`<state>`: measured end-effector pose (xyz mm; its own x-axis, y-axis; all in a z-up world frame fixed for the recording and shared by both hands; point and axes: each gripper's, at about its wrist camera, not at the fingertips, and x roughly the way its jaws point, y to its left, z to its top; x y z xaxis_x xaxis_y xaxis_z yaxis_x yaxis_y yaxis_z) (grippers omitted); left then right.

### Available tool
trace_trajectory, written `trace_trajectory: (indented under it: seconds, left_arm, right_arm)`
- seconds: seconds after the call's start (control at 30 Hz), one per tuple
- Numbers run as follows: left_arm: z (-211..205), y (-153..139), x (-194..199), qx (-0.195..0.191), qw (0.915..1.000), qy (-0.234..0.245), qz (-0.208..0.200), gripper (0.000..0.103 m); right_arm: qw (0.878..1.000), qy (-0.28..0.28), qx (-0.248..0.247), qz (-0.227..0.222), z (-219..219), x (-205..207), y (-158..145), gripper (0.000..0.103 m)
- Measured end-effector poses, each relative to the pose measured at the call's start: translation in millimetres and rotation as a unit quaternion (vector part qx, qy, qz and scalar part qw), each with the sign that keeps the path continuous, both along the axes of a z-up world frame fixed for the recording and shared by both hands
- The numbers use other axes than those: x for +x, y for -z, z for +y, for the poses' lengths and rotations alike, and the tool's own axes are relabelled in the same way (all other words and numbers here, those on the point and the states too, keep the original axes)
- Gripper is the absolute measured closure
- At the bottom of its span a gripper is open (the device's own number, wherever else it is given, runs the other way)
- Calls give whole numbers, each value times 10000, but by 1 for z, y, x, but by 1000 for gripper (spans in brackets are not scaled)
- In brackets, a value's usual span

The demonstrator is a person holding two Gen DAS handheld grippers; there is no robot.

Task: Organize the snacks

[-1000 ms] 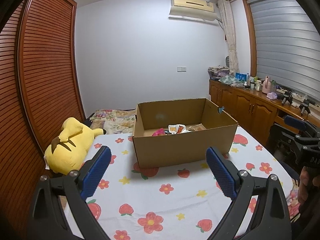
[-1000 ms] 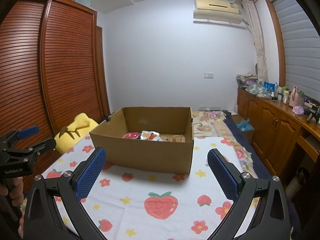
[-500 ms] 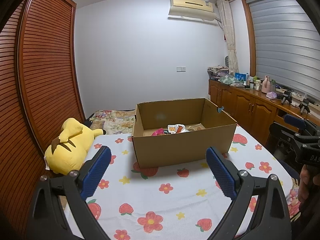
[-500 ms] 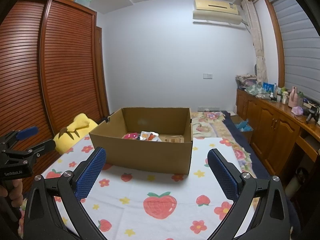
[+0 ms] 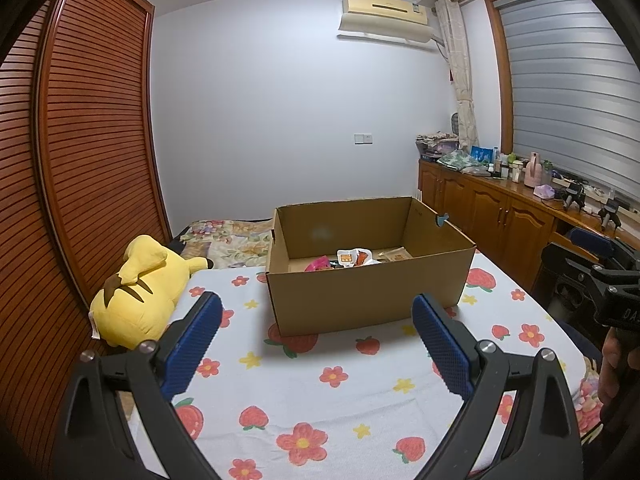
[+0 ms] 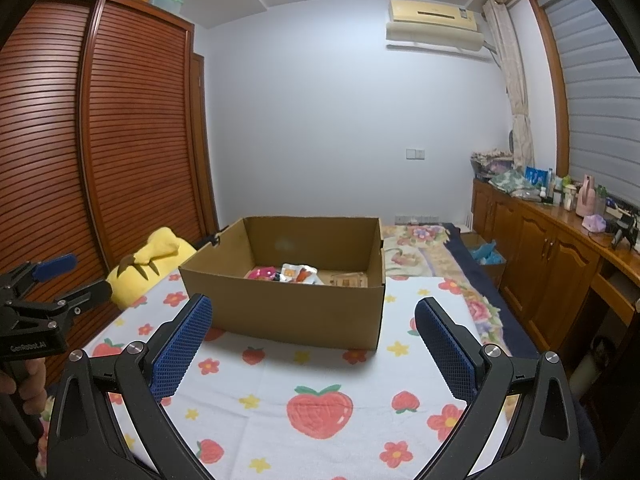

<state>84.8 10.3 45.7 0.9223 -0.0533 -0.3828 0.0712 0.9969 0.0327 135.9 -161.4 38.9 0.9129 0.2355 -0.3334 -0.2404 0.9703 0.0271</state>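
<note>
Snacks point(image 5: 352, 258) point(image 6: 294, 273) heaped loose inside the open cardboard box point(image 5: 368, 296) point(image 6: 288, 312), toward its middle floor: a pink packet at the left of the pile, a white pouch with orange print beside it, a tan flat pack to the right. Print on the packets too small to read. Box standing on the strawberry-and-flower tablecloth point(image 5: 320, 400) point(image 6: 320, 408), flaps cut away, top open.

"GenRobot.AI" readable in white on the black body of the left gripper point(image 6: 60, 280), seen at the left edge of the right wrist view; "DA" only, cut off, on the right gripper point(image 5: 600, 264) in the left wrist view.

Left gripper point(image 5: 318, 332) held level, short of the box's near wall, blue pads spread wide, nothing between them. Right gripper point(image 6: 314, 332) likewise parted and bare, aimed at the box's near right corner.

Yellow plush toy point(image 5: 136, 292) point(image 6: 152, 256) lying left of the box, apart from it.
</note>
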Motion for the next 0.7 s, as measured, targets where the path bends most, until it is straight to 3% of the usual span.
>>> trace_trajectory:
  seconds: [0.7]
  left_arm:
    - [3,-3,-3,24,10000,-14,-57,6]
  right_arm:
    - [10000,-14,-1,6,-1,-1,0,0]
